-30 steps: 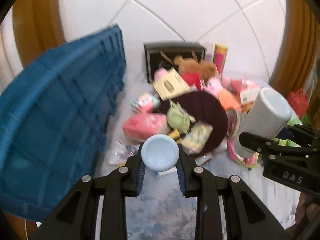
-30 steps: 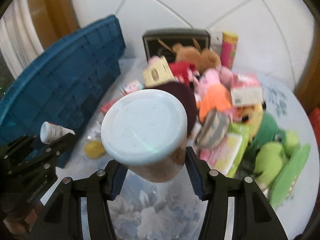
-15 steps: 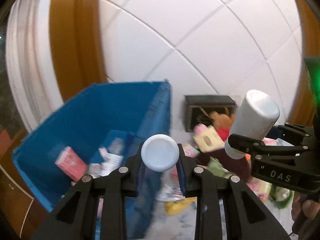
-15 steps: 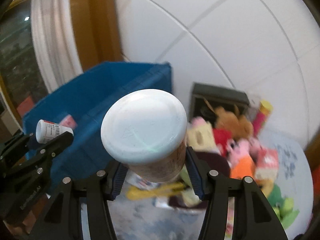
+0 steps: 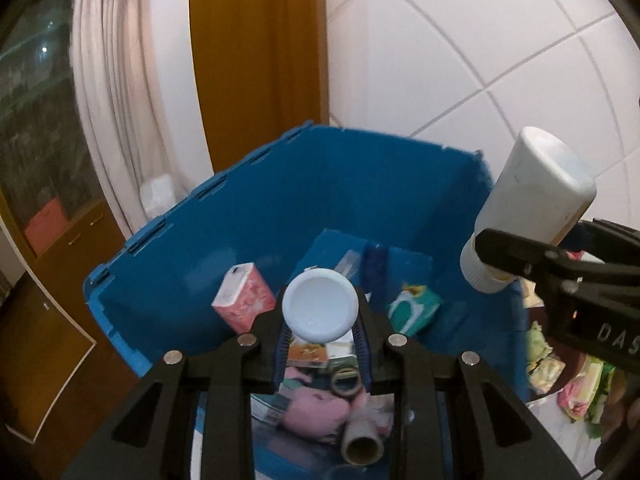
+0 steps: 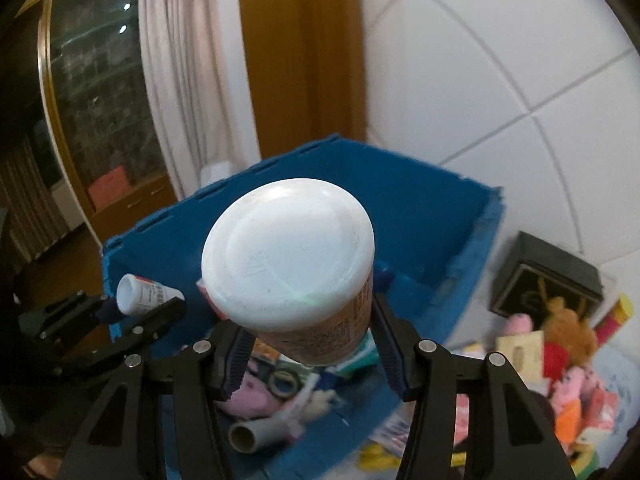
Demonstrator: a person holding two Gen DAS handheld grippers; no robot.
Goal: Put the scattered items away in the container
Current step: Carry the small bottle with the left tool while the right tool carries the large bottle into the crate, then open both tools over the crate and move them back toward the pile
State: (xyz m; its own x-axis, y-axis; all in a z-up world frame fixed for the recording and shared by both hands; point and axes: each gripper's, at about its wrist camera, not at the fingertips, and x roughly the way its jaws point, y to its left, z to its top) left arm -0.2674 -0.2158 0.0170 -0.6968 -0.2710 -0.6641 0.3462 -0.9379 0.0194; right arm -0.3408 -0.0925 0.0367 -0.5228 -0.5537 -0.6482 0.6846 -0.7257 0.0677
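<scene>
Holding a small white-capped bottle [image 5: 320, 312] between my left gripper [image 5: 320, 340] fingers, I have it lengthwise along them, base toward the camera, directly above the open blue crate [image 5: 256, 216]. Below it lie a pink tissue pack [image 5: 243, 296], a green wipes packet [image 5: 414, 308], a pink plush [image 5: 316, 412] and a cardboard tube [image 5: 362, 446]. My right gripper [image 6: 308, 344] clamps a larger white bottle [image 6: 288, 256], tilted, over the crate's right rim. Beyond, toys [image 6: 560, 360] crowd the desk beside the crate.

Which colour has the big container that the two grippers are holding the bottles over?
The container is plain blue. The left wrist view shows it best.
</scene>
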